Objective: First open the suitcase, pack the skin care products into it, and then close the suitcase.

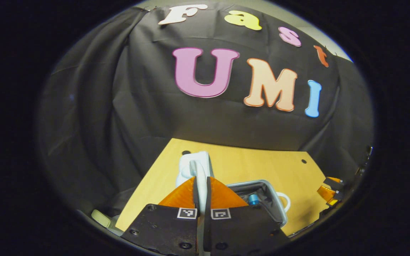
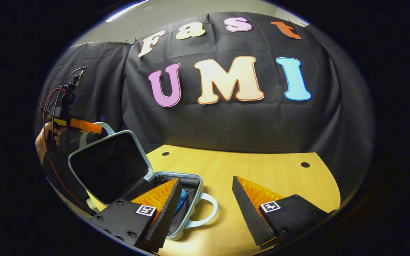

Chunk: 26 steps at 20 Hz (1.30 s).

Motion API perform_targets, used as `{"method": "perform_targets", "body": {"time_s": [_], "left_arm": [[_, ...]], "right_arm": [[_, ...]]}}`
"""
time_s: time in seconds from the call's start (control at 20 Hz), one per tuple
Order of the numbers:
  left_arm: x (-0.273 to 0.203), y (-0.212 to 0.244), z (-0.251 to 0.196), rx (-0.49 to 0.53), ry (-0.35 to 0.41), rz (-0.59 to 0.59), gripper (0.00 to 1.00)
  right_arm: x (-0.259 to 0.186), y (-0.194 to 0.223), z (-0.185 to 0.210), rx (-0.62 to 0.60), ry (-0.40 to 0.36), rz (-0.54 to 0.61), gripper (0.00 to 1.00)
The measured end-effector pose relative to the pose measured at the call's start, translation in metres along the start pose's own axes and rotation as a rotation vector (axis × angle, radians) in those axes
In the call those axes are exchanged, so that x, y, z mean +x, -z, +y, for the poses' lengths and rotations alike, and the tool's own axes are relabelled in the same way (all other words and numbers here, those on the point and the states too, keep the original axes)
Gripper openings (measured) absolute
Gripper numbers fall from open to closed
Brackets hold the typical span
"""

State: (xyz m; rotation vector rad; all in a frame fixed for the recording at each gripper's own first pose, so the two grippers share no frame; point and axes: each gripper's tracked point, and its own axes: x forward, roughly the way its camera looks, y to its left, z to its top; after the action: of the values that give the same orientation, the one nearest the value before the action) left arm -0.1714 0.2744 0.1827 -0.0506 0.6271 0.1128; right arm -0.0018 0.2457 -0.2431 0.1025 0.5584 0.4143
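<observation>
The small pale suitcase lies open on the wooden table (image 2: 262,167). Its lid (image 2: 109,167) stands raised at the left, dark lining facing me. In the left gripper view, my left gripper (image 1: 201,181) is shut on the lid's white handle (image 1: 196,161). The same gripper (image 2: 82,125) shows at the lid's top edge, held by a hand (image 2: 45,138). A blue skin care item (image 2: 183,199) lies in the base (image 1: 262,188). My right gripper (image 2: 206,206) stands open just above the base's front handle (image 2: 210,209), nothing between its fingers.
The black cloth wall closes off the back and both sides of the table. Small round holes (image 2: 305,164) mark the tabletop near its far edge. A pale object (image 1: 101,218) lies off the table's near left corner. Bare wood stretches to the right of the suitcase.
</observation>
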Motion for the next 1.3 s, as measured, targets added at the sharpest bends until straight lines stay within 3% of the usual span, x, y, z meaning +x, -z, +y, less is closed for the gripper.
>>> {"method": "perform_targets", "body": {"time_s": [0.2,0.5,0.9,1.3], "left_arm": [[0.009,-0.008,-0.06,0.017,0.114,-0.016,0.0],[0.019,0.004,-0.139,-0.04,0.277,0.016,0.0],[0.037,0.048,-0.208,-0.016,0.371,0.094,0.0],[0.065,0.11,-0.257,0.026,0.365,0.185,0.0]], "right_arm": [[-0.014,-0.003,-0.02,0.012,0.034,-0.018,0.91],[-0.035,-0.003,-0.05,0.035,0.091,-0.03,0.91],[-0.066,-0.001,-0.09,0.043,0.166,-0.036,0.91],[-0.095,0.011,-0.123,0.038,0.216,-0.01,0.91]]}}
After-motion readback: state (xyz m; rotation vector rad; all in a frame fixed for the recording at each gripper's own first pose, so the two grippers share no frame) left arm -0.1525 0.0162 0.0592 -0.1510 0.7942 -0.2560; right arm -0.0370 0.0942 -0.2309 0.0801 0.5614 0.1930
